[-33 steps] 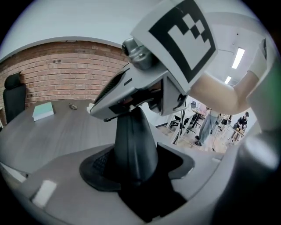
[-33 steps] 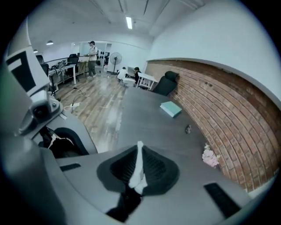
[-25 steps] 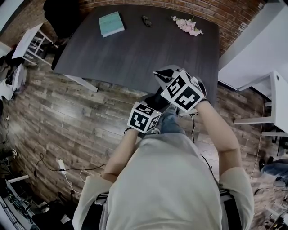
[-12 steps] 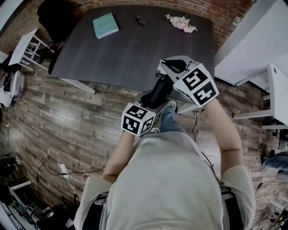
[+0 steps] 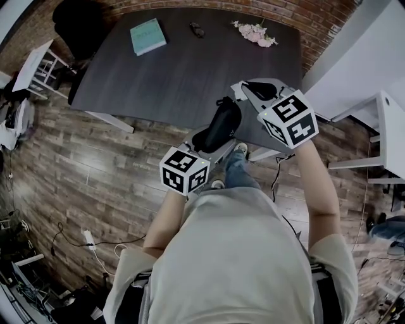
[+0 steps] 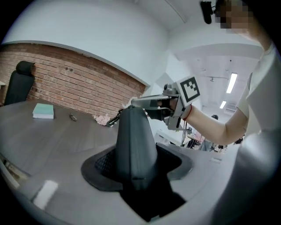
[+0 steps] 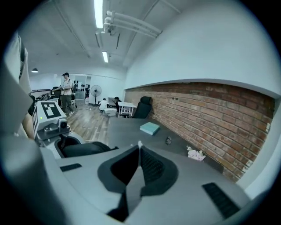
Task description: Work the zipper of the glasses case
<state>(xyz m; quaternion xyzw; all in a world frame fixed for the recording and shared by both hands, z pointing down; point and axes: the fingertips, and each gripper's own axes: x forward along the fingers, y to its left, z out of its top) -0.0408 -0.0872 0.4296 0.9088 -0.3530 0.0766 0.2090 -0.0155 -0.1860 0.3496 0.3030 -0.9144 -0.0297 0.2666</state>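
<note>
A wooden floor (image 5: 82, 177) is seen across the head view, and a dark worktop (image 5: 177, 76) fills the field from 10 to 1 o'clock, with a brick wall (image 5: 304, 19) behind it. The person's light shirt (image 5: 234, 259) takes up the 6 o'clock area. A black office chair (image 5: 79, 25) stands at 11 o'clock, at the worktop's far left corner.

The black glasses case (image 5: 220, 123) is held in the air above the worktop's near edge, near the middle of the head view, its long axis running from 7 to 1 o'clock. Its near end is clamped between the jaws of the left gripper (image 6: 135, 165), which stand fairly wide around it. A short dark strap (image 6: 112, 120) hangs from the case's far end.

The right gripper (image 7: 139, 145) is held at 2 o'clock from the case, near its far end. Its jaws are pressed together with nothing seen between them, and in the right gripper view the case lies at 9 o'clock, clear of them.

On the worktop's far side a teal book (image 5: 148, 35) lies at 11 o'clock, pink flowers (image 5: 253, 33) at 1 o'clock, and a small dark object (image 5: 197, 28) between them.
</note>
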